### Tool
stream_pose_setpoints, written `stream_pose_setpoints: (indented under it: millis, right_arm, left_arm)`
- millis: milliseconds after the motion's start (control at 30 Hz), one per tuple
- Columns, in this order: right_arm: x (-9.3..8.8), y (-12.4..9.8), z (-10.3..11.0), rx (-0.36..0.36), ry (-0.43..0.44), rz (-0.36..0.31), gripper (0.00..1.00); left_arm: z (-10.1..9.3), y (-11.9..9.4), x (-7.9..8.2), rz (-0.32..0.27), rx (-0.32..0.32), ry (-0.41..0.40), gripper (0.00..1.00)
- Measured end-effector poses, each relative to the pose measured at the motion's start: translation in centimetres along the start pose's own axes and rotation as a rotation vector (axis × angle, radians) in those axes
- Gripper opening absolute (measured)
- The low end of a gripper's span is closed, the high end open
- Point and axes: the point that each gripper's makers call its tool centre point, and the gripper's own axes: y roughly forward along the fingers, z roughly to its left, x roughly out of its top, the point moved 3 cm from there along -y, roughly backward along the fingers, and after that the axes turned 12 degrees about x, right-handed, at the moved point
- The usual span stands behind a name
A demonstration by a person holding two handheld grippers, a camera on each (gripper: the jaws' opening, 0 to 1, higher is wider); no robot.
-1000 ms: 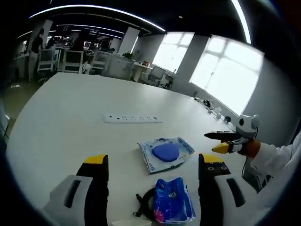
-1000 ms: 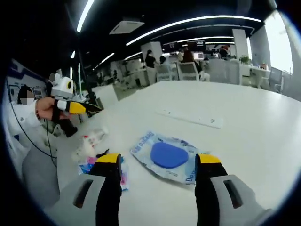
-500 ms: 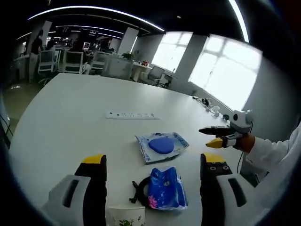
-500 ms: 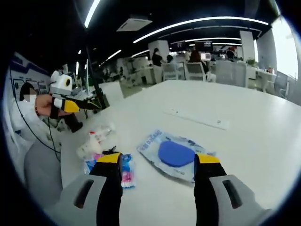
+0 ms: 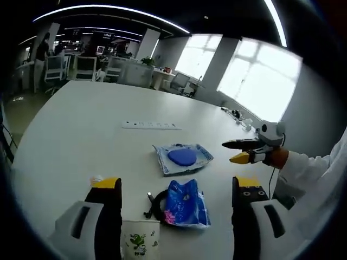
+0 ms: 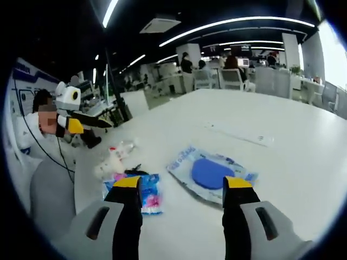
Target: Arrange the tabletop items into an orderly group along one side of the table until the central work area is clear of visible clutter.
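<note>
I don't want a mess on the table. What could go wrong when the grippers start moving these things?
The paper cup stands right between the left gripper jaws' bases, so a forward push might tip it. The blue wrapper lies on the black cable loop; dragging one could pull the other. The flat pouch may be hard to pinch off the table.

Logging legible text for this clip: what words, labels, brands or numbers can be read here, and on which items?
None can be read for certain.
Clear pouch with the blue pad: blue lettering along its edge, too blurred to read.
Blue patterned packet: pink and white print, no legible words.
Paper cup: a green motif, no readable text.
White power strip: small marks, too small to read.
Crumpled white wrapper: red marks, blurred.
</note>
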Motion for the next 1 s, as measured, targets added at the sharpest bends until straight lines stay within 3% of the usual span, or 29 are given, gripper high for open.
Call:
stream_pose_setpoints:
  millis: [700, 1000]
  right_arm:
    - [-1.5, 2.8, 1.5, 0.116, -0.019, 0.070, 0.56]
    - [-2.6, 4.0, 1.7, 0.157, -0.019, 0.101, 0.55]
  left_arm:
    - [-1.2, -1.8, -3.5, 0.032, 0.028, -0.043, 0.86]
    - [-1.8, -2.1, -5.1, 0.054, 0.051, -0.018, 0.85]
